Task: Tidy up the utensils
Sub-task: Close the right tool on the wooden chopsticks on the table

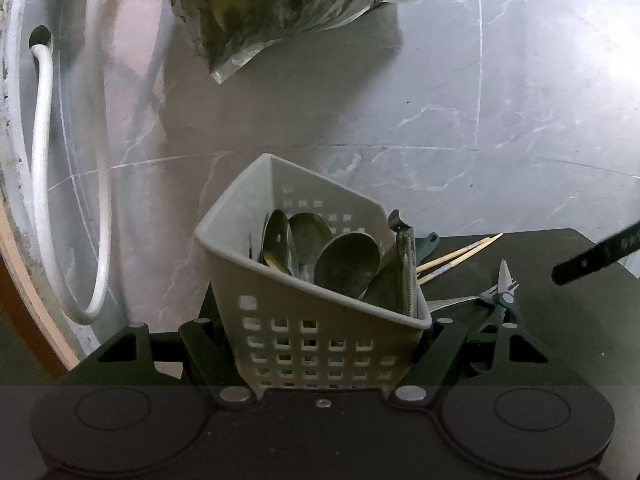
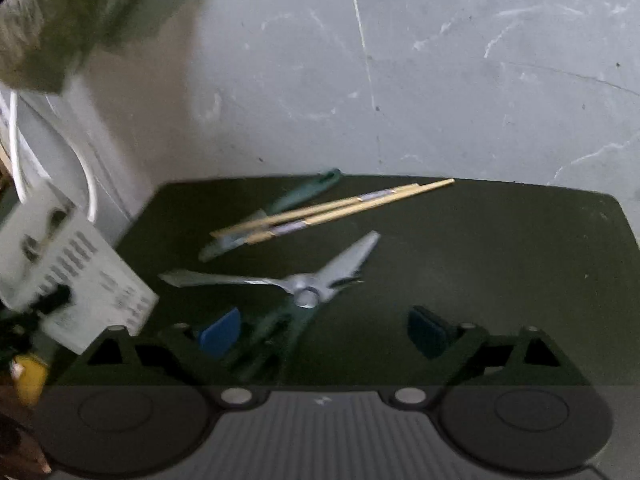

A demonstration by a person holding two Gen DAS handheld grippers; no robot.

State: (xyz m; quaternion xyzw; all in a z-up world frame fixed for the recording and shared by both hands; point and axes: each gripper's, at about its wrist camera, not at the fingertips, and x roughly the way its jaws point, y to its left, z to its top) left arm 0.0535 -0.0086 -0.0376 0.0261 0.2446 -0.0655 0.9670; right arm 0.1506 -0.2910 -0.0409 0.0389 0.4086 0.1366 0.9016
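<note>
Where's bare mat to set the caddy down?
Free: the mat's right half, beyond the scissors and chopsticks. Crowded: its left half, where those lie with a fork and green-handled tool.

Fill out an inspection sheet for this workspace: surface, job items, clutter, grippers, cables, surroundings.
Surface: dark mat on a grey marbled counter.
Job's things: white perforated caddy tilted, holding spoons; on the mat lie chopsticks, scissors, a fork and a green-handled utensil.
Clutter: plastic bag of dark greens.
Grippers: left gripper shut on the caddy; right gripper open above the scissors' handles.
Cables: white hose loops at the left, entering a hole.
Surroundings: yellow object at the left edge, blurred.
</note>
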